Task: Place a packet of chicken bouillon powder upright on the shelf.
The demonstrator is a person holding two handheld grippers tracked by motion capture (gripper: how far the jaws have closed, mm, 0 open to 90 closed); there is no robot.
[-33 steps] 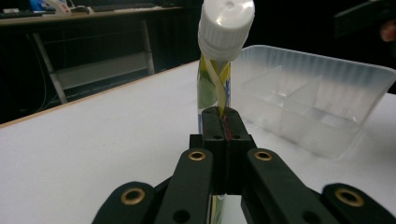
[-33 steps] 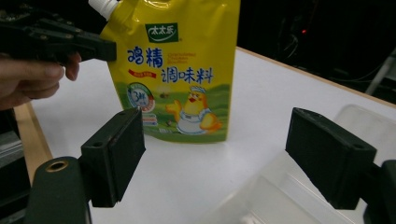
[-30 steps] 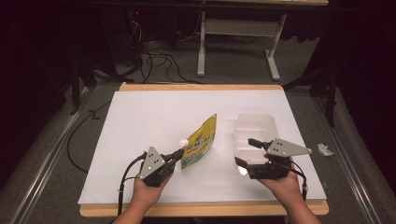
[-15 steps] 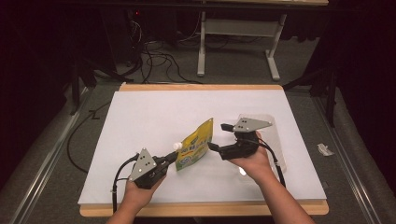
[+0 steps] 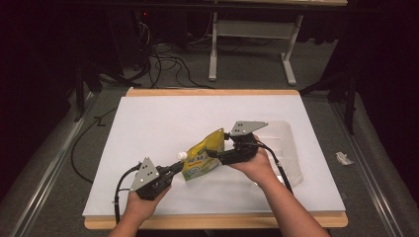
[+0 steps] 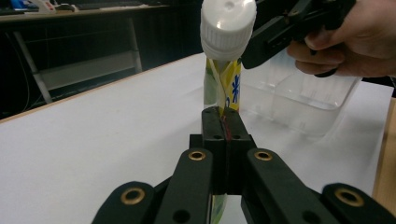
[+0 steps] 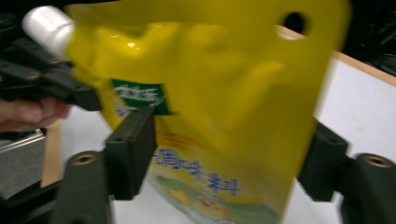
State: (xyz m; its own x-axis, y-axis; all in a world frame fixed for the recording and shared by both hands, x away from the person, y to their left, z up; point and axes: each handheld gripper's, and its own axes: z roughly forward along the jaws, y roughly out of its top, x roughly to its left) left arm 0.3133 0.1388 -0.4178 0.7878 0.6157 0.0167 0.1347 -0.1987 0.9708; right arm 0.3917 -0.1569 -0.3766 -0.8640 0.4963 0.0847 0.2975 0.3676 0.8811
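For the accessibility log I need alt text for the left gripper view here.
The left gripper's black jaws are shut on the lower edge of a yellow pouch with a white screw cap, held above a white table. Behind, a hand brings another gripper to the pouch, near a clear plastic container.

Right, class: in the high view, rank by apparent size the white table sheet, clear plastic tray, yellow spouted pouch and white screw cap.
1. White table sheet
2. Clear plastic tray
3. Yellow spouted pouch
4. White screw cap
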